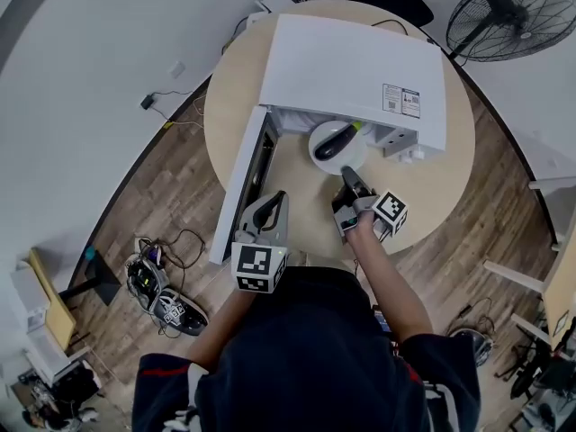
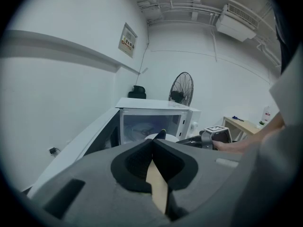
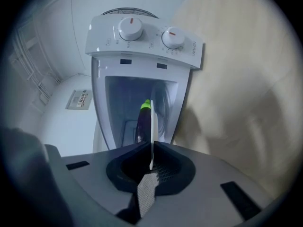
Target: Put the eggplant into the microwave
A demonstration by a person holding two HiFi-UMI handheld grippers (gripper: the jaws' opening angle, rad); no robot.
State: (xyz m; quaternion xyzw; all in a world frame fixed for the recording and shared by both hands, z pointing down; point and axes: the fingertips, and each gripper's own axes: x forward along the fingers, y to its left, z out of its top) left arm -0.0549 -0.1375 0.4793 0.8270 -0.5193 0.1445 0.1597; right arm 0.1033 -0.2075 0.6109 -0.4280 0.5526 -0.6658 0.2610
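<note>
A white microwave (image 1: 351,70) stands on the round wooden table (image 1: 450,169), its door (image 1: 245,183) swung open to the left. A white plate (image 1: 353,151) carrying the dark purple eggplant (image 1: 336,139) sits at the mouth of the cavity. My right gripper (image 1: 349,180) is shut on the plate's near rim. In the right gripper view the plate (image 3: 153,126) shows edge-on between the jaws, with the green-tipped eggplant (image 3: 143,119) on it and the cavity behind. My left gripper (image 1: 277,201) hovers by the door's lower end, shut and empty (image 2: 152,143).
A standing fan (image 1: 508,16) is beyond the table at the back right. Cables and gear (image 1: 162,286) lie on the wooden floor to the left. The microwave's two knobs (image 3: 130,28) are on its control panel beside the cavity.
</note>
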